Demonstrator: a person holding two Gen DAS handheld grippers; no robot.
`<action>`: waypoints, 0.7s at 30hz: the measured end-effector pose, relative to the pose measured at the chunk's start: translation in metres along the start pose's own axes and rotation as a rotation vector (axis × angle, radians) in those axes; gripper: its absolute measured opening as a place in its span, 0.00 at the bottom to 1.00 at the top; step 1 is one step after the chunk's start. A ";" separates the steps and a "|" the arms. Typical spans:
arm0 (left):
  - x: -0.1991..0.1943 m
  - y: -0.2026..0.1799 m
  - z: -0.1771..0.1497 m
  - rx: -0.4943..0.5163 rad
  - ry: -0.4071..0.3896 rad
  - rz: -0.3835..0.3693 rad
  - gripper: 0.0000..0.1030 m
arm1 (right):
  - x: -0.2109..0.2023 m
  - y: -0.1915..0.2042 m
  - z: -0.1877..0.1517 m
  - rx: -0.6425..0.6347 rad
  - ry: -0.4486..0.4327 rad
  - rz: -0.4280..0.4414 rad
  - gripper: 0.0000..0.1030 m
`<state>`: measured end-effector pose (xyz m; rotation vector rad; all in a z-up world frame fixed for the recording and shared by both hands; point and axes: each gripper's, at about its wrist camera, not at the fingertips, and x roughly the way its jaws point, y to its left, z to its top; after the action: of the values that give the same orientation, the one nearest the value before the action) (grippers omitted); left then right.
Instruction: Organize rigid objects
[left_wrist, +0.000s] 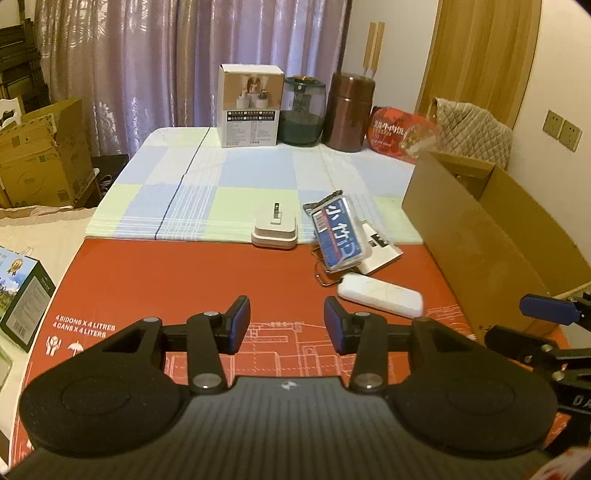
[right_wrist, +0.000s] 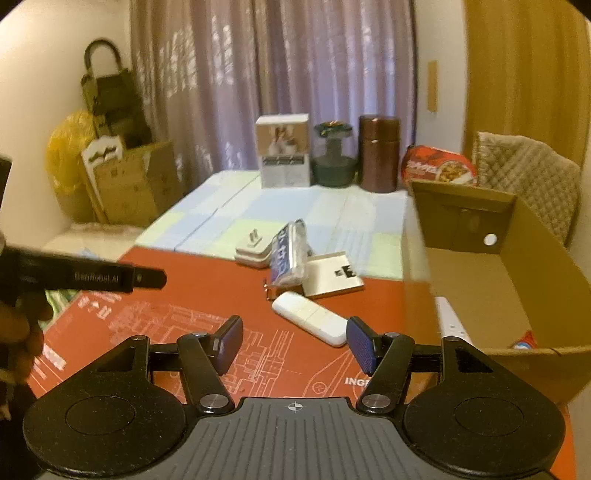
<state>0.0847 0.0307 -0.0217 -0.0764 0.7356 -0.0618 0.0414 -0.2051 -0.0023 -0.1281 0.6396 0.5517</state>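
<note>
1. both tongs spread, pinching nothing: left gripper (left_wrist: 287, 324), right gripper (right_wrist: 294, 344), low over the red mat (left_wrist: 166, 280).
2. white bar (left_wrist: 380, 294) flat on mat, long axis running near-right to far-left, ahead of both.
3. blue packet (left_wrist: 338, 230) and beige block (left_wrist: 275, 230) just beyond.
4. cardboard box (right_wrist: 517, 266) open at right.

Left matte-black plastic gripper (left_wrist: 287, 328) has blue-padded jaws, silver pivot screws, ribbed grey housing; right matte-black plastic gripper (right_wrist: 294, 345) matches.
</note>
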 end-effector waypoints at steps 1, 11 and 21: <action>0.005 0.003 0.001 0.007 0.002 -0.001 0.37 | 0.006 0.001 -0.002 -0.007 0.007 -0.003 0.58; 0.066 0.026 0.003 0.076 0.024 -0.029 0.38 | 0.089 0.000 -0.012 -0.061 0.111 -0.030 0.58; 0.114 0.032 0.012 0.072 0.062 -0.110 0.38 | 0.162 -0.006 -0.012 -0.207 0.155 -0.106 0.58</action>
<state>0.1778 0.0537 -0.0922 -0.0457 0.7905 -0.1961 0.1457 -0.1406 -0.1090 -0.4003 0.7207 0.5074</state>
